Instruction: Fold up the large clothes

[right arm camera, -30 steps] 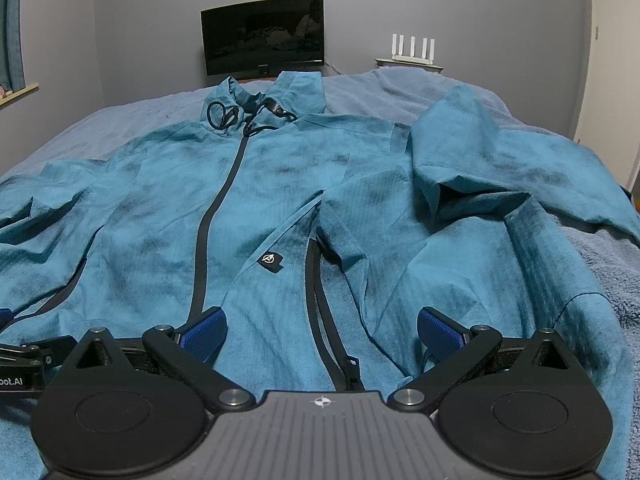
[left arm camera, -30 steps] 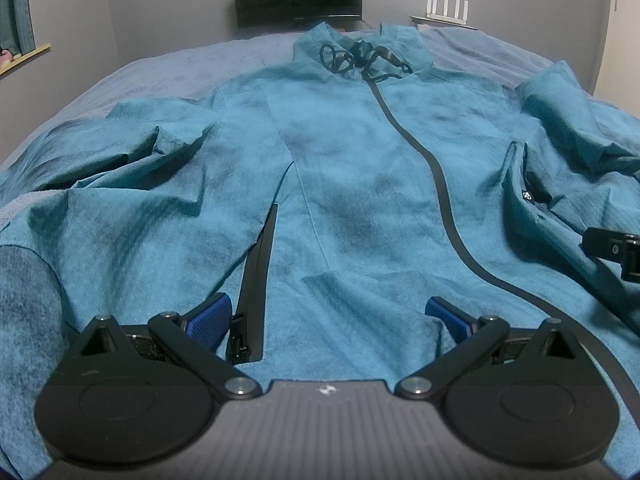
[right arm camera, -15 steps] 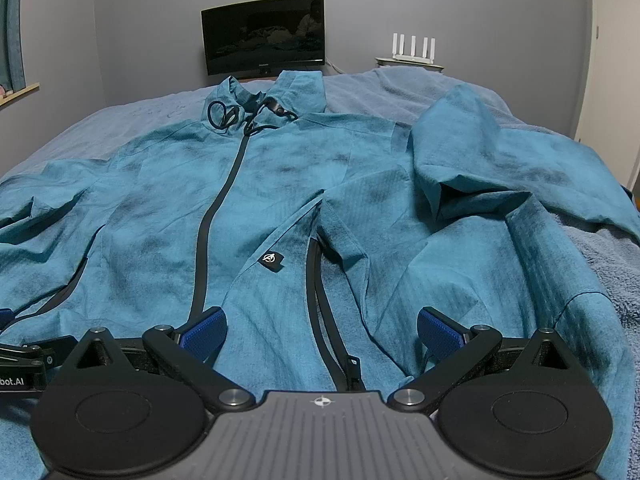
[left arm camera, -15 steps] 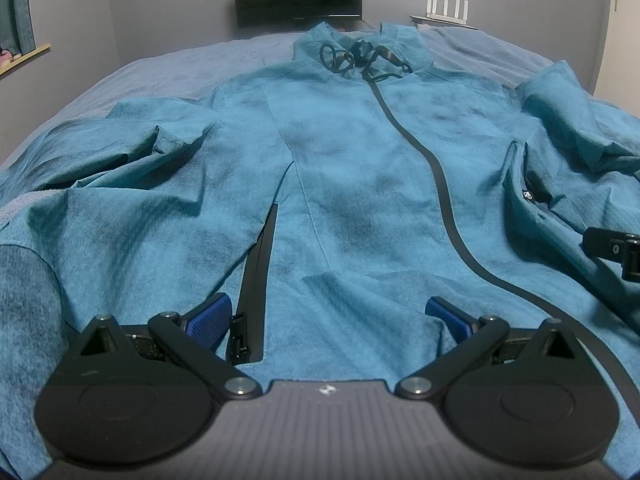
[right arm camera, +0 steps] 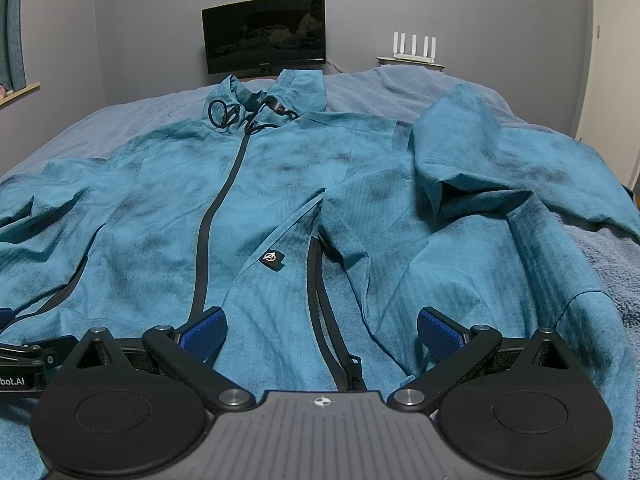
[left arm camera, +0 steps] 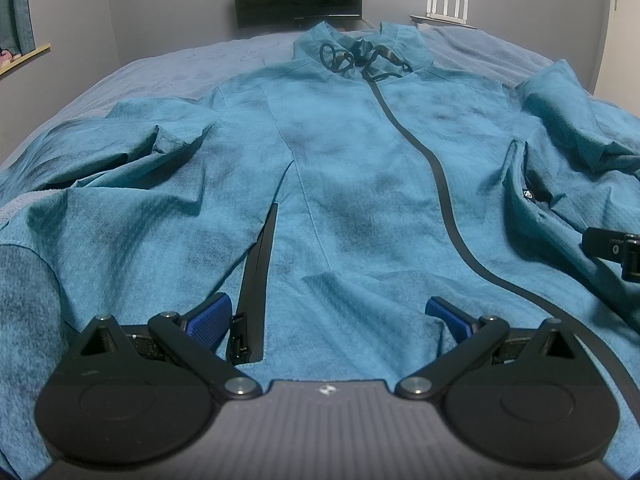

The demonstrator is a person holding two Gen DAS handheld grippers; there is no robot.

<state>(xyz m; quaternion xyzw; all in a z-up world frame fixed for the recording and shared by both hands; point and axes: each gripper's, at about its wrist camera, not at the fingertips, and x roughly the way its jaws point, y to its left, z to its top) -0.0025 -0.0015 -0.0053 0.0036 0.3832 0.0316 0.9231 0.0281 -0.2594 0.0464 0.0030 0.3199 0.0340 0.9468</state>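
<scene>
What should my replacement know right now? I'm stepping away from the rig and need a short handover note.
Left gripper: open, fingers astride the near hem, holding nothing.
Right gripper: open, at the hem by the pocket zip, holding nothing.
The large teal zip-front jacket lies face up, zipped, on the grey-blue bed cover, collar at the far end. The sleeve on the right lies rumpled, partly folded on itself.
Done: jacket spread out.
Left: every fold.

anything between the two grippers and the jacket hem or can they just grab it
Nothing visible stands in the way. The left gripper and the right gripper are both open right at the near hem of the teal jacket, which lies spread front-up on the bed, with only its own fabric between the fingers.
</scene>
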